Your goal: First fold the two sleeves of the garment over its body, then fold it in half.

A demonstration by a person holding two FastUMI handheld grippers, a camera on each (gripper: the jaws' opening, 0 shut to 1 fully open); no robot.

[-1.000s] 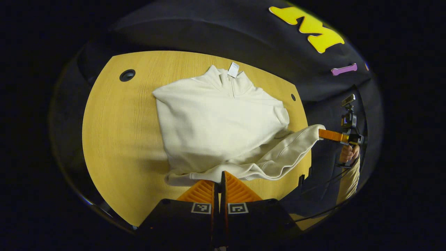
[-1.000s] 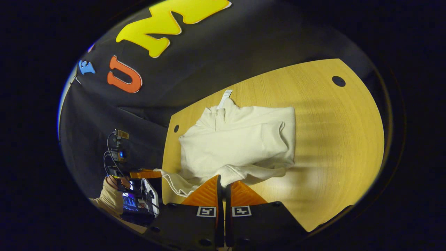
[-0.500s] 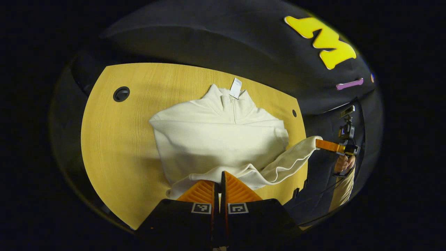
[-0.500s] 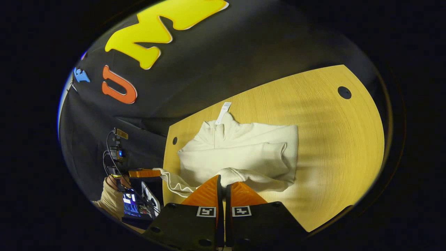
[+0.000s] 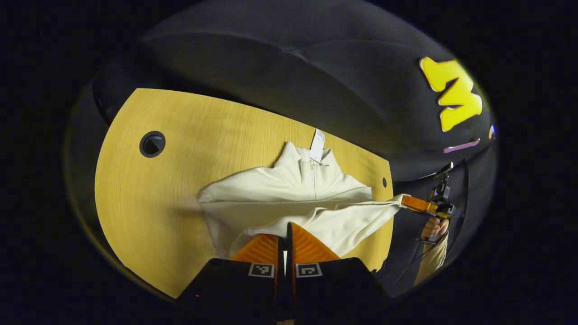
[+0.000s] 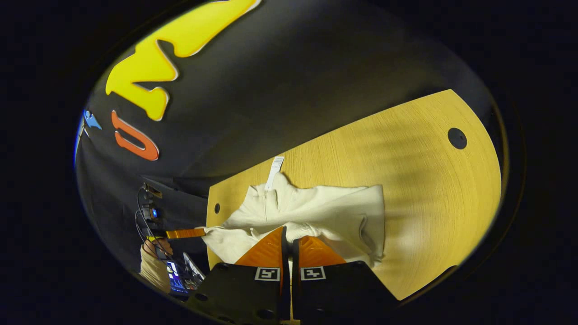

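Left gripper view: the left gripper [image 5: 285, 234], fingers closed together, pinches the lifted hem of a cream garment [image 5: 289, 198] on a wooden table [image 5: 149, 189]. Farther right, the right gripper [image 5: 413, 204], held level by a hand [image 5: 431, 228], grips the hem's other corner, jaws pressed closed.

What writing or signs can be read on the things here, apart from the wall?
White tag at the cream zip-neck pullover's collar: print too small to read.
Square black-and-white coded markers on the tool body: patterns, no words.
Small screen by the person's hand: too blurred.
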